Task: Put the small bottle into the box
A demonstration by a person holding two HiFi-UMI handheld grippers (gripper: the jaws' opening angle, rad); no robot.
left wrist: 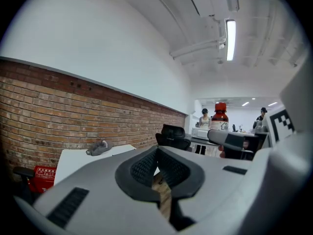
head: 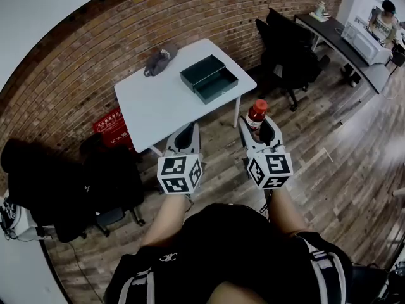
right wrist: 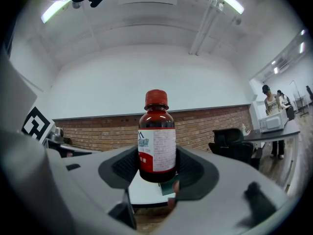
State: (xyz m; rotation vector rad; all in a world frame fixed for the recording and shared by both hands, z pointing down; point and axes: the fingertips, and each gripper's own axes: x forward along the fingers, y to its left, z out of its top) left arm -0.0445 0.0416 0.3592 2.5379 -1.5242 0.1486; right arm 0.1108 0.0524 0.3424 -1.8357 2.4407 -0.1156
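Fingers point(right wrist: 123, 167) of right gripper point(right wrist: 156, 163) tight around upright small bottle point(right wrist: 157, 143).

box point(head: 209, 78) on table point(head: 152, 109), cap point(head: 159, 60) to its left, bottle point(head: 257, 109) in right gripper point(head: 259, 129) nearer.

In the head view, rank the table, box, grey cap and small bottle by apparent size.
Largest: table
box
then grey cap and small bottle look alike: the bottle is nearer the camera and partly hidden, so unranked.
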